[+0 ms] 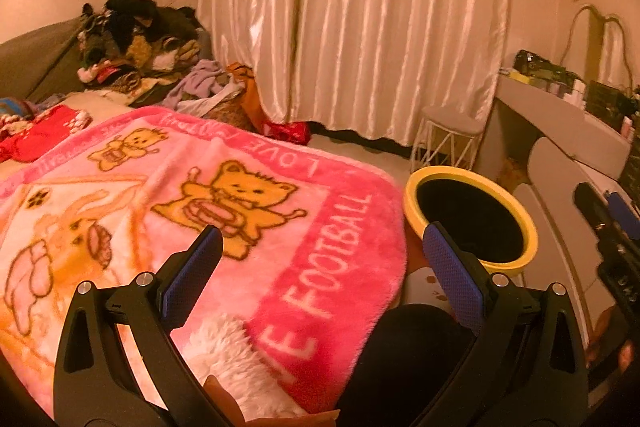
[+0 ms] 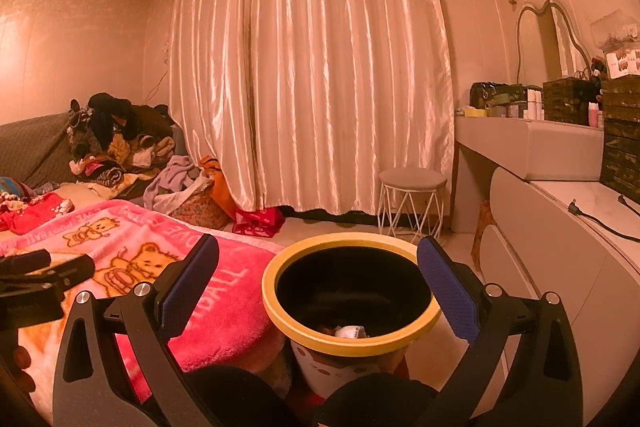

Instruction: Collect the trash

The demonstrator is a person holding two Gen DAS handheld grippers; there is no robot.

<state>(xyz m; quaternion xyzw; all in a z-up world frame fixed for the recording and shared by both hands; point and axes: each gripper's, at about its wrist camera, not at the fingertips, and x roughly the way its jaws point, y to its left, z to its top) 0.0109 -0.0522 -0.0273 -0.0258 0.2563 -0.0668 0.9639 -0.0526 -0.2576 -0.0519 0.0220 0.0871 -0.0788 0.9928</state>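
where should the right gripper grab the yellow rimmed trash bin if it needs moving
Probably the yellow rim of the trash bin, on its near side, coming from above. The rim is a thin flared lip, and the body looks too wide for the open right gripper. One finger would go inside, one outside.

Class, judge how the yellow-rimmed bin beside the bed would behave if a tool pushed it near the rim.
The bin would probably tip rather than slide: it looks tall, and narrower below its rim. It is likely light, since little trash shows inside. Its smooth wall may slip between open tool pads.
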